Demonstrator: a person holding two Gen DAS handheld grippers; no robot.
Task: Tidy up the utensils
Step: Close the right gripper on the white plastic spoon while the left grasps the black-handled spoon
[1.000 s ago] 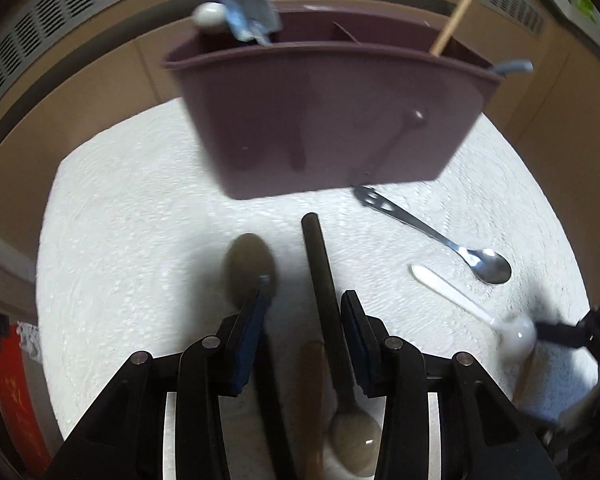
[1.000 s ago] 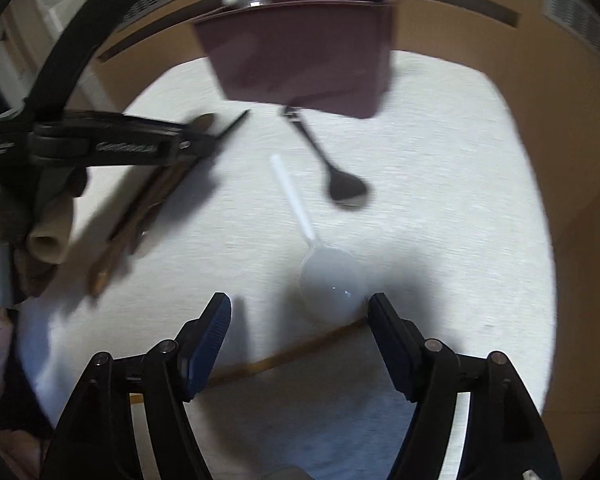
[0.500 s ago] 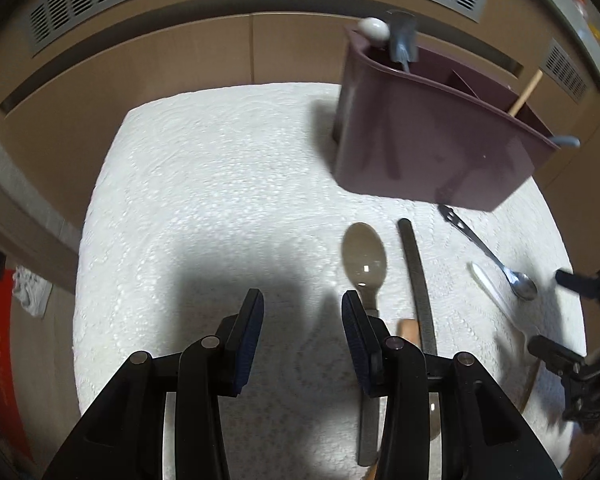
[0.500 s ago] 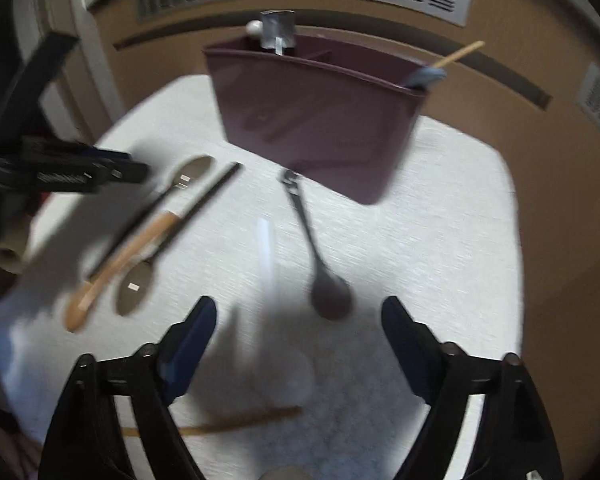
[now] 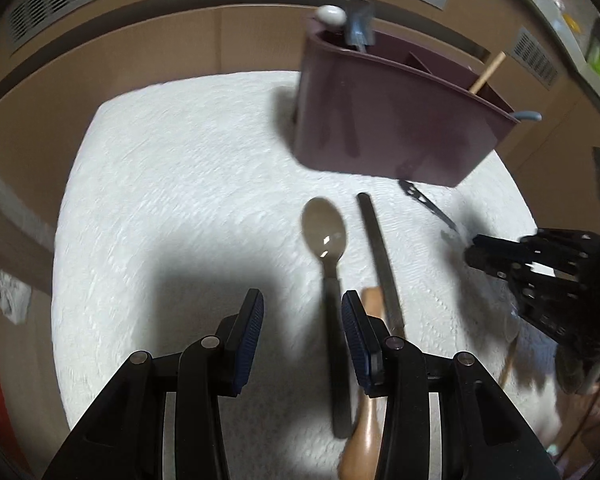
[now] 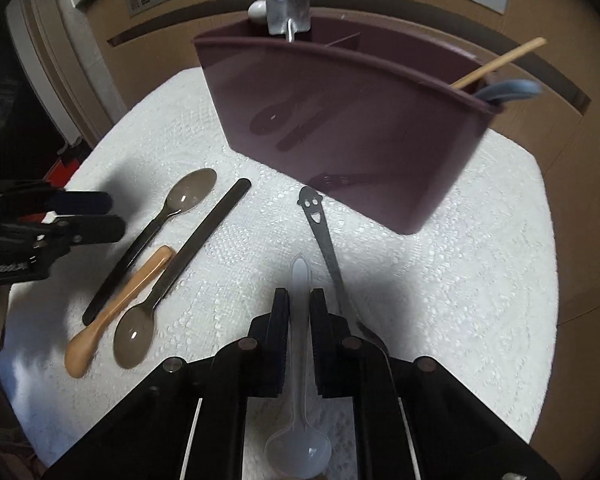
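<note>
The right gripper (image 6: 299, 312) is seen closed down on the handle of a translucent white plastic spoon (image 6: 300, 380), the pads pressed against either side of the shank. The spoon's pointed handle tip projects just ahead of the fingertips, while the bowl lies back beneath the gripper body, over the white textured mat (image 6: 440, 300). Whether the spoon has been raised off the mat cannot be told.

The spoon is judged to be very light, thin and somewhat flexible, with a smooth, slippery surface. A hold at mid-handle, as taken here, is thought sound: the narrow shank fits flat between the pads, and little weight hangs from either end. Twisting in the grip is the likeliest trouble, so a firm, square pinch is called for.

Ahead of the right gripper and slightly to its right, the maroon utensil caddy (image 6: 360, 120) stands, with a wooden stick and other pieces already held in its compartments. A metal spoon with a smiley-face handle (image 6: 320, 232) lies just beside the gripped spoon, on its right.

The left gripper (image 5: 302, 320) is held partly open with nothing between its jaws. Just ahead of it and to its right, a brown plastic spoon (image 5: 326, 248), a dark flat handle (image 5: 380, 260) and a wooden spoon (image 5: 370, 400) lie side by side, the wooden one partly hidden under the right finger.
</note>
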